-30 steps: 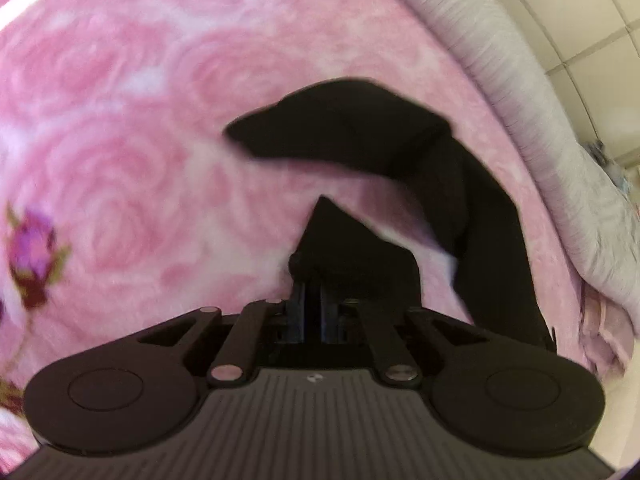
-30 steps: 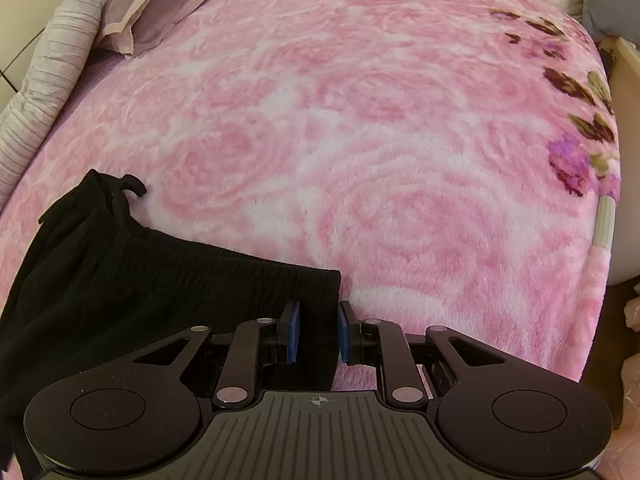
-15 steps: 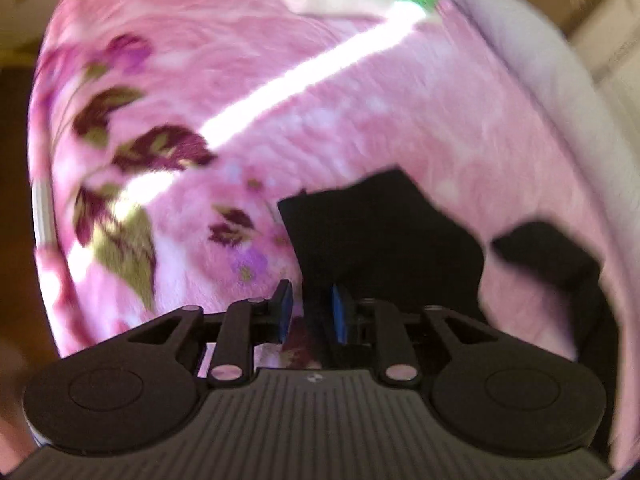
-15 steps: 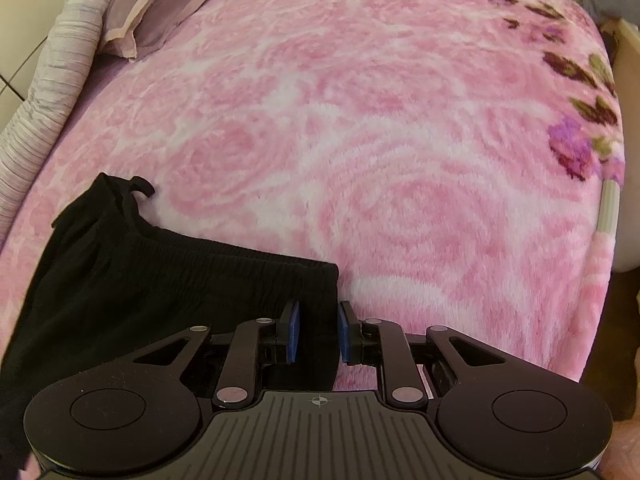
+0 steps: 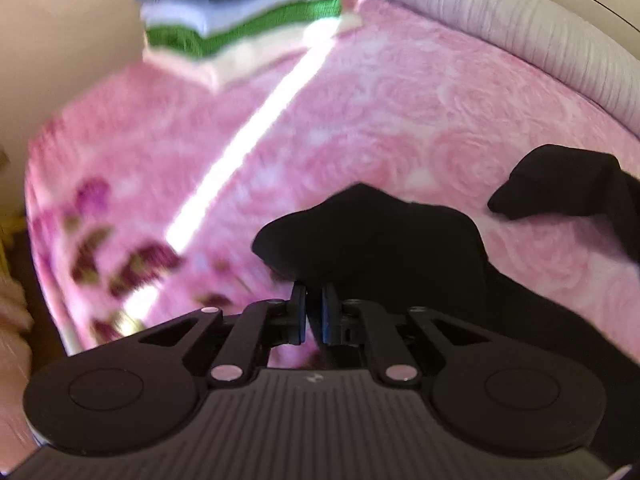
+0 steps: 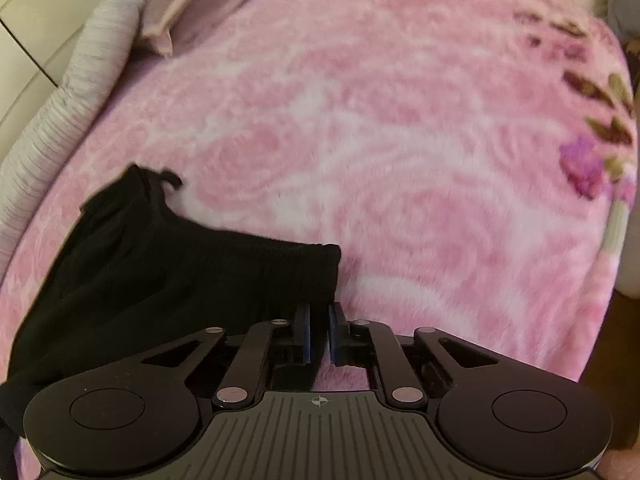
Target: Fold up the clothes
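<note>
— Pink rose-patterned blanket (image 5: 400,120) covers the whole bed, and through the left wrist camera a stack of folded clothes (image 5: 240,20) sits at the upper left of the frame, blurred. So some of the job looks finished already.

— And the black garment (image 5: 380,240)?

— Bunched at centre right, spreading down to the lower right, with another black end (image 5: 560,188) sticking out at the far right. Nowhere near flat or folded. The left gripper (image 5: 314,304) has just been closing; its jaws stand almost together at a low edge of the cloth. I think they pinch fabric, though black on black makes that hard to confirm.

— What about the right wrist camera?

— Same blanket, with a grey ribbed bolster (image 6: 60,120) along the upper left. The garment fills the lower left of that frame, its gathered waistband (image 6: 280,252) running towards the centre. The right gripper (image 6: 319,330) has also just been closing, narrowed to a slim gap at the waistband corner; cloth seems to sit between the jaws.

— So what's left?

— I'd judge nearly everything for this piece: spread it, fold it, add it to the stack.
</note>
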Available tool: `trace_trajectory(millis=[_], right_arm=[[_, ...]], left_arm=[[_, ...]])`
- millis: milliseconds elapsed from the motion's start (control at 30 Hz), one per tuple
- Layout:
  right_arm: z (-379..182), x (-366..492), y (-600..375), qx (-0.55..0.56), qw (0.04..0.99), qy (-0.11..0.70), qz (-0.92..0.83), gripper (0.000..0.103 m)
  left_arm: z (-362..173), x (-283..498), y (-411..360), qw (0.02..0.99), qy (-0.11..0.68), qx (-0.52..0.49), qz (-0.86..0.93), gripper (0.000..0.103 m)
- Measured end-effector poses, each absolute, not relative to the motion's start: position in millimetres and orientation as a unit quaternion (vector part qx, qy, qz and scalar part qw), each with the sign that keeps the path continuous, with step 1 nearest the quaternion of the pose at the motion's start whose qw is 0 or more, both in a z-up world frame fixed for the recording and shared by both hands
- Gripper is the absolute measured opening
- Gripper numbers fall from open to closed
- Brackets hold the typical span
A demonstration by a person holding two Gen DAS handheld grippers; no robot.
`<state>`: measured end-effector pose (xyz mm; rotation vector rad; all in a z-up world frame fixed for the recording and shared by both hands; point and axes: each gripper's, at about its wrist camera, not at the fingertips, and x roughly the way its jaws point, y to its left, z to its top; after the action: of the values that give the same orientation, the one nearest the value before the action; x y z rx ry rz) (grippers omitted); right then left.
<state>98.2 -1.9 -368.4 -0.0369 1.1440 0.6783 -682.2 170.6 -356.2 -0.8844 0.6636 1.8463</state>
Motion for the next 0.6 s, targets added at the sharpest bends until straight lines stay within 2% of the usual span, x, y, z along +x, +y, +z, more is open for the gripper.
trace_trajectory(millis=[167,333,433,500,600], right_arm=[[-354,91,-24,-0.006,0.793,0.514,0.326,0.004],[-357,87,-43,-0.012,0.785,0.53,0.32,0.004],[-365,92,-61,-0.03,0.79,0.548,0.274,0.0],[-375,99,-74,-0.051,0.787,0.57,0.228,0.0],[-363,97,-75,-0.105,0.779,0.563,0.256,0.001]], left_arm=[[-355,-690,153,0.477,0.293,-0.35,0.751,0.007],[-355,-697,130,0.479,0.304,-0.342,0.749,0.007],[-368,-705,121,0.464,0.32,-0.355,0.746,0.008],[-375,-704,119,0.463,0.335,-0.352,0.741,0.012],[-366,-700,119,0.457,0.354,-0.335,0.744,0.019]])
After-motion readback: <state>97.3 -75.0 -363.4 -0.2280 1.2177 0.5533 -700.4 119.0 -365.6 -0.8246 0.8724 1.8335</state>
